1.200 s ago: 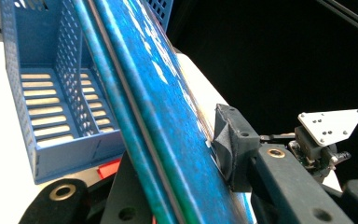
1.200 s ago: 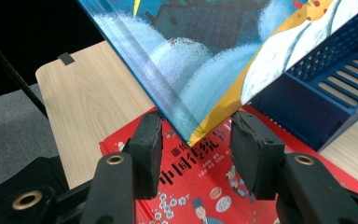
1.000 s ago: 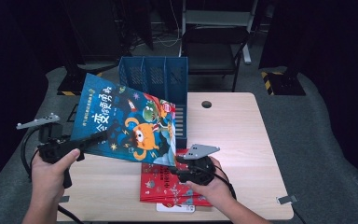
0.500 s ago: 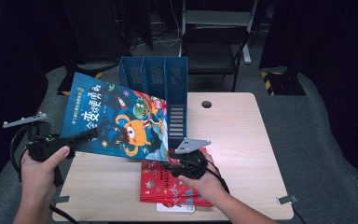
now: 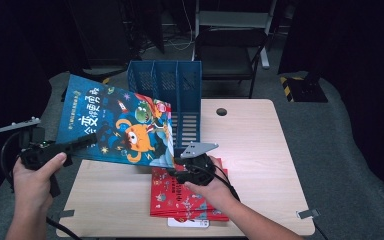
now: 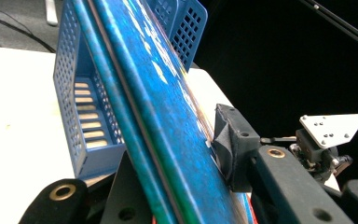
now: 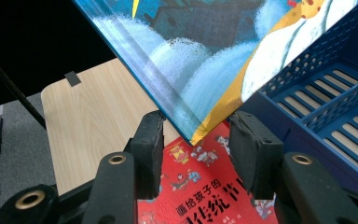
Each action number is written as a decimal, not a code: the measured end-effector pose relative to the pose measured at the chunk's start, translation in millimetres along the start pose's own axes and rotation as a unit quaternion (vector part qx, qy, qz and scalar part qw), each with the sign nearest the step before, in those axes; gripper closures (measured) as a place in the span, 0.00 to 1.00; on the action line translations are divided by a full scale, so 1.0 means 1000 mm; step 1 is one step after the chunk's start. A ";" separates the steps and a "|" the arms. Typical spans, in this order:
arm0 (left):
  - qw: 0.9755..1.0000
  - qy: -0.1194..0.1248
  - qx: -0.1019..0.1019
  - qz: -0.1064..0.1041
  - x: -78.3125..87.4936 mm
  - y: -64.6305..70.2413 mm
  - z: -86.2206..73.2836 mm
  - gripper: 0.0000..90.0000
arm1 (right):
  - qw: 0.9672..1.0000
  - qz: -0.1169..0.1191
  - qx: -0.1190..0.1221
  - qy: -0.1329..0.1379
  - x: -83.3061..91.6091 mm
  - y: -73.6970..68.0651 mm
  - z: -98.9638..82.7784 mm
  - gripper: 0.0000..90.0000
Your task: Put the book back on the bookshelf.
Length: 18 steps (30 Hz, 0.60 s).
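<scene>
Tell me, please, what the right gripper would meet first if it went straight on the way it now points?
Most likely the lower corner of the blue book, hanging between its open jaws; the blue rack stands behind, though depth is unclear.

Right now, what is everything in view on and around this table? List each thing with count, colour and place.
Blue picture book: one, blue cover with an orange creature, held tilted above the table's left half, lower corner near the file rack.
File rack: one, blue, slotted, three compartments, at the table's far edge.
Red books: a small stack, red covers, flat at the table's near edge, a white sheet under them.
Table: one, light wood, with a round hole near the far edge.
Chair: one, dark, beyond the table.
Left gripper: black jaws shut on the blue picture book's edge.
Right gripper: black jaws open, the book's lower corner between them.
</scene>
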<state>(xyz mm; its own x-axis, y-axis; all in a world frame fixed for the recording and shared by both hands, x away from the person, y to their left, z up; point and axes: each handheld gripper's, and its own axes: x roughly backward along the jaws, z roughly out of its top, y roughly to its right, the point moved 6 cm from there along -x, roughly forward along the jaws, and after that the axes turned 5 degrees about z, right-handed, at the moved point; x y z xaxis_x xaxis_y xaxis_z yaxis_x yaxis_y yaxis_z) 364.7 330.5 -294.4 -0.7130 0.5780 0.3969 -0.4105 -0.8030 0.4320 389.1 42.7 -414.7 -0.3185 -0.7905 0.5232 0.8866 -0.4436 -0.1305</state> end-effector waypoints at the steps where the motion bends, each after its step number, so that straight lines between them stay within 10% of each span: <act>1: 1.000 0.004 0.001 0.002 0.000 -0.001 0.001 0.78 | 1.000 0.002 0.005 0.000 -0.001 0.001 0.001 0.62; 18: 1.000 0.006 0.014 0.008 0.009 -0.018 0.010 0.78 | 1.000 0.006 0.003 0.000 -0.015 0.002 0.018 0.62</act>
<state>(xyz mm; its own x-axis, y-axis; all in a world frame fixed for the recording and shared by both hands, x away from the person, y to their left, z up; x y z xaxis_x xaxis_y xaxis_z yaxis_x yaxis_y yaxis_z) 371.3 351.1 -290.8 -0.7258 0.5638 0.3940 -0.3831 -0.8071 0.4492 401.1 60.9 -407.5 -0.3078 -0.7963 0.5208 0.8928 -0.4309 -0.1311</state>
